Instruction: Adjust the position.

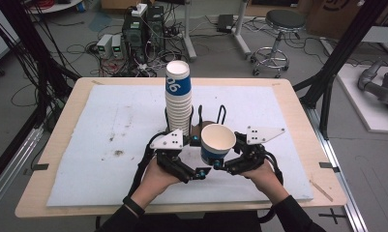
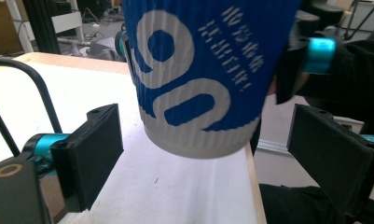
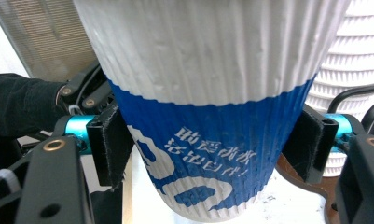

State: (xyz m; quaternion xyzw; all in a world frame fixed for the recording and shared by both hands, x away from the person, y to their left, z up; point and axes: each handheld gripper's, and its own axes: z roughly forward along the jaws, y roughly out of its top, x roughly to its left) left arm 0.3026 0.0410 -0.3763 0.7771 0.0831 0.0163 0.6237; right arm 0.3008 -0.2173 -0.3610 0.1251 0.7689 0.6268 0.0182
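Note:
A ribbed paper cup (image 1: 218, 142), white on top with a blue band and white print, is held upright above the table. My right gripper (image 1: 224, 155) is shut on its blue band; in the right gripper view both jaws press the cup (image 3: 208, 116) from either side of my gripper (image 3: 212, 149). My left gripper (image 1: 198, 156) is open just left of the cup. In the left gripper view its jaws stand wide on both sides of the cup's base (image 2: 203, 93), apart from it (image 2: 208, 154). A tall stack of matching cups (image 1: 178, 99) stands behind.
A white foam board (image 1: 109, 125) covers the wooden table (image 1: 66, 121). A black wire holder (image 1: 221, 113) on a brown base stands behind the held cup, beside the stack. A stool (image 1: 278, 29) and electronics (image 1: 133, 34) are on the floor beyond.

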